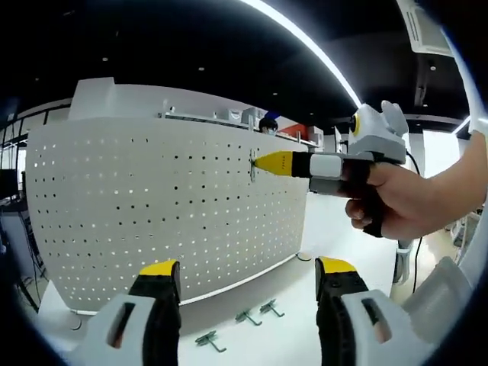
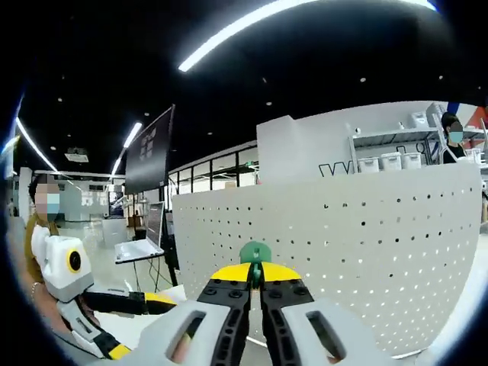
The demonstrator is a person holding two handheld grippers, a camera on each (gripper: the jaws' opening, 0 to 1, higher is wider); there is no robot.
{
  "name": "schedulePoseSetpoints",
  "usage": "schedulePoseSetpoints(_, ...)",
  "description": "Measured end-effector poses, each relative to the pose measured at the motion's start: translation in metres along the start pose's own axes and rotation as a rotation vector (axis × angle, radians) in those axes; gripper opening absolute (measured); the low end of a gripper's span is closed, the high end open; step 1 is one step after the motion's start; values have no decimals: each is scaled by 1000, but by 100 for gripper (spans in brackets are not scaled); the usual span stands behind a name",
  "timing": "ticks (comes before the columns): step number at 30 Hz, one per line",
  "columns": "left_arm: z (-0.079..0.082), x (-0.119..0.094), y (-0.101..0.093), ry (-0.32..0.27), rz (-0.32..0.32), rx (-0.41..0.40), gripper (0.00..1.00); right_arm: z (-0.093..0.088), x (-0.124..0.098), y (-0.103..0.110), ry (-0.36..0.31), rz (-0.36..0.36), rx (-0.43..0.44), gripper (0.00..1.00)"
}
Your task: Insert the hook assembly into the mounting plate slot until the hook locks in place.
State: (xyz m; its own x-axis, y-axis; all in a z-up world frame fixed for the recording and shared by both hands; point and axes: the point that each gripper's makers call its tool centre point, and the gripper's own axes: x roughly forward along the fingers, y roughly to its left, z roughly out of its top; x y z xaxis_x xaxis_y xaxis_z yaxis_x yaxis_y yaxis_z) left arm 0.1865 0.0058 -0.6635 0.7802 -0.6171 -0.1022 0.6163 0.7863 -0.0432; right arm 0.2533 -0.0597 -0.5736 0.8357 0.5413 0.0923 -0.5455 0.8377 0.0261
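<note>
The white perforated mounting plate (image 1: 152,206) stands upright on the table. In the left gripper view, my right gripper (image 1: 263,163), held in a hand, comes in from the right and holds a small hook assembly (image 1: 252,165) against the plate's upper right area. In the right gripper view its yellow-tipped jaws (image 2: 255,276) are shut on the hook's green end (image 2: 255,252), with the plate (image 2: 366,252) right behind. My left gripper (image 1: 247,267) stands open and low in front of the plate, holding nothing.
Three spare hooks (image 1: 244,316) lie on the white tabletop (image 1: 282,290) at the plate's foot. A person (image 2: 42,229) holding the left gripper (image 2: 137,325) is at the left of the right gripper view. A laptop (image 2: 141,244) sits behind.
</note>
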Motion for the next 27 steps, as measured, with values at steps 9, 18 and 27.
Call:
schedulePoseSetpoints(9,-2,-4,2,-1,13,-6,74,15,15,-9,-27,-60,-45,0)
schedulePoseSetpoints(18,-3,-9,11,2,37,-18,74,20,29,-13,-43,-98,-64,0)
schedulePoseSetpoints(27,-2,-15,20,-7,59,-23,74,20,42,-24,-43,-147,-37,1)
